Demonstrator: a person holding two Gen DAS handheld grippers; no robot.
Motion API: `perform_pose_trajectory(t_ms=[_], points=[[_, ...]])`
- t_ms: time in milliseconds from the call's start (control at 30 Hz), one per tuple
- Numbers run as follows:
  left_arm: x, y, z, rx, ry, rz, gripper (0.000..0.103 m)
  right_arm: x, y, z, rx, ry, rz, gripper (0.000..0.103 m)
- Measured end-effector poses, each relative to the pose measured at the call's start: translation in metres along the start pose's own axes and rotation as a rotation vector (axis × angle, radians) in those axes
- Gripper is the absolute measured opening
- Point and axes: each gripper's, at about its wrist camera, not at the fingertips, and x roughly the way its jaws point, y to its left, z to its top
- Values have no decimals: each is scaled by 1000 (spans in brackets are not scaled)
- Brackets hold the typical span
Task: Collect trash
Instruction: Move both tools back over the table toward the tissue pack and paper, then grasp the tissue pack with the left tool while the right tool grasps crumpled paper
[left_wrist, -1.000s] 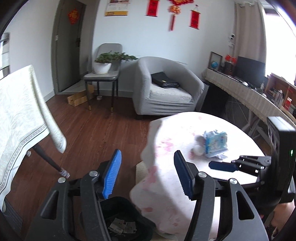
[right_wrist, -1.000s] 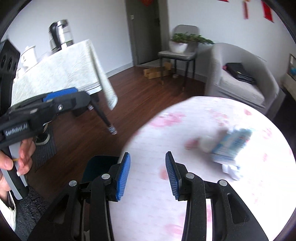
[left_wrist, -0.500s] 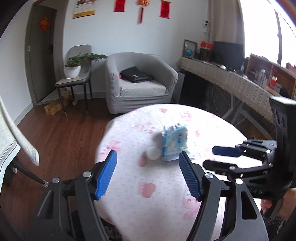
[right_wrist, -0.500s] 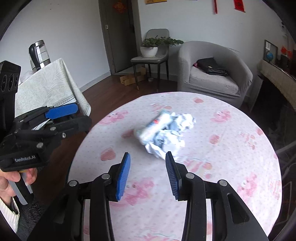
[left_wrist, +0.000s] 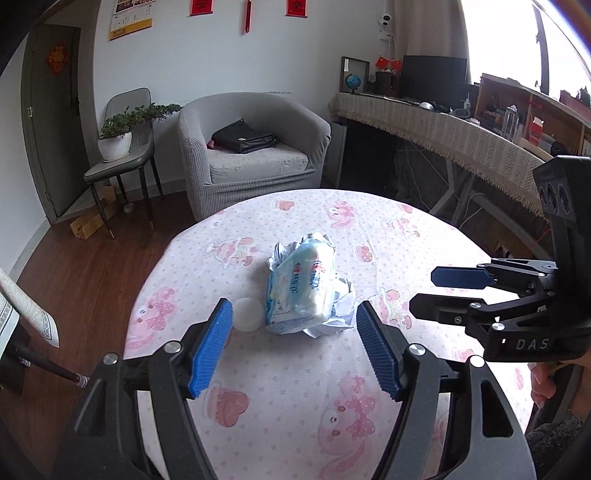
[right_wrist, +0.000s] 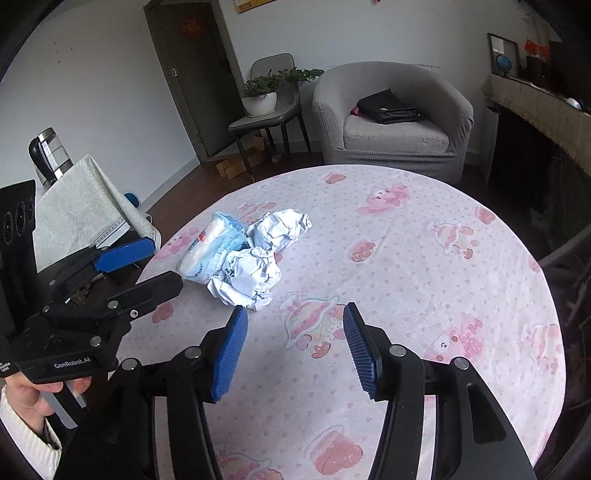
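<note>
Both grippers are hovering spread & empty, right gripper (right_wrist: 295, 347) just widening; left gripper (left_wrist: 293, 349) should be straddling tissue pack (left_wrist: 301, 286) w/ pads low on the counter (left_wrist: 406, 236).

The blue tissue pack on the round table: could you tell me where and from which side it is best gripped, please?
Probably across the short width of the blue tissue pack, from the near end. It lies lengthwise away from the left tool, whose open jaws look wider than it; crumpled paper crowds its right side.
</note>
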Motion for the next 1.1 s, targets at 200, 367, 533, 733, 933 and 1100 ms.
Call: perform_pose_trajectory(t_ms=[200, 367, 533, 733, 933, 1100], points=[[21, -3, 4, -12, 28, 10, 55, 2, -3, 1, 8, 6, 13, 59], [33, 1, 5, -45, 59, 1, 32, 4, -5, -1, 13, 22, 28, 59], [26, -3, 6, -45, 33, 3, 20, 6, -4, 1, 30, 23, 57, 59], [14, -1, 6, -57, 1, 0, 16, 7, 4, 6, 37, 7, 97, 66], [-4, 4, 9, -54, -37, 8, 16, 17, 11, 10, 35, 18, 105, 68], [-11, 18, 7, -63, -37, 24, 16, 28, 19, 12, 36, 32, 114, 70]])
